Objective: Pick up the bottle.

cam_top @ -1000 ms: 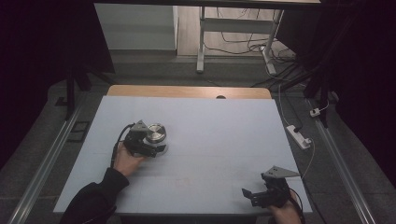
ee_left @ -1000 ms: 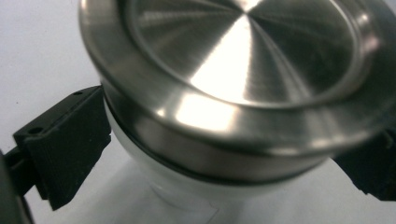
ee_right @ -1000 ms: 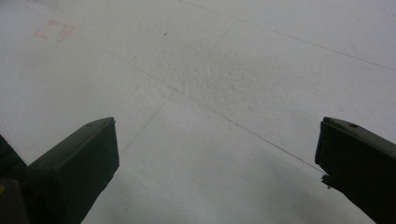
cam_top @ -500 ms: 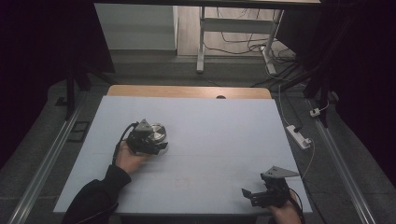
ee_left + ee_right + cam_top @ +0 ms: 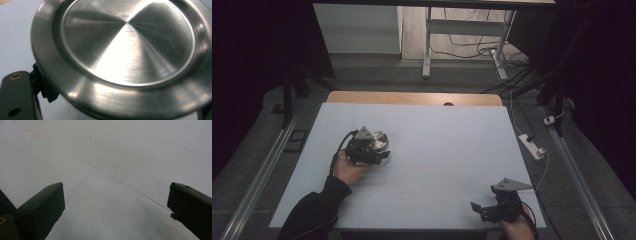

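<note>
A round, shiny steel container with a flat lid stands on the left half of the pale mat. My left gripper reaches it from the near left and is shut on it; in the left gripper view the lid sits right above the jaws, and one black pad presses the wall under its rim. My right gripper rests near the mat's front right corner. Its jaws have just been closing a touch but stand wide apart, with only bare mat between them.
A faint pinkish square mark lies on the mat between the hands, also seen ahead of the right gripper. A wooden table edge borders the far side. A white power strip lies beyond the right edge.
The left gripper's jaws have closed on the steel container; both hands have stayed where they were.
</note>
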Available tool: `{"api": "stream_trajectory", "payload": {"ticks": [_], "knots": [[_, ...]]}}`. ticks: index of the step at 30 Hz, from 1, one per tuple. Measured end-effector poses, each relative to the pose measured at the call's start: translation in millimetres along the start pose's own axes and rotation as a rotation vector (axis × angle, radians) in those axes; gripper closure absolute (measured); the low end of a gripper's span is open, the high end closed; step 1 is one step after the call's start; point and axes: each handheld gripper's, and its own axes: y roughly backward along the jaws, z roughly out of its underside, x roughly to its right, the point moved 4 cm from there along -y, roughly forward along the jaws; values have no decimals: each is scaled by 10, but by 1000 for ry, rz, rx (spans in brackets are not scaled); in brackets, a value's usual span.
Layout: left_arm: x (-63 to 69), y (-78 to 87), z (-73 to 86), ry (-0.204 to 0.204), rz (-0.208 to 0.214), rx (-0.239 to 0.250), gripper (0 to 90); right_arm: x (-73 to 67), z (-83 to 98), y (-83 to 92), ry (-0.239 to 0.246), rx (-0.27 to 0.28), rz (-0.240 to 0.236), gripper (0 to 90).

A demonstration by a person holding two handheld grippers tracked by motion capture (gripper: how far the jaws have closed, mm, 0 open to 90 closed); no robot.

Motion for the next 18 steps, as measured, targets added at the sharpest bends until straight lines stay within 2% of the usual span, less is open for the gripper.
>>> {"api": "stream_trajectory", "payload": {"ticks": [5,13,18], "knots": [[95,27,-52,-28,35,1,149,-1,0,2,-1,2,-1,12],[347,67,-141,-93,85,-2,149,-3,0,5,-1,6,-3,12],[468,101,-169,-104,125,12,149,-5,-1,6,1,7,-4,12]]}}
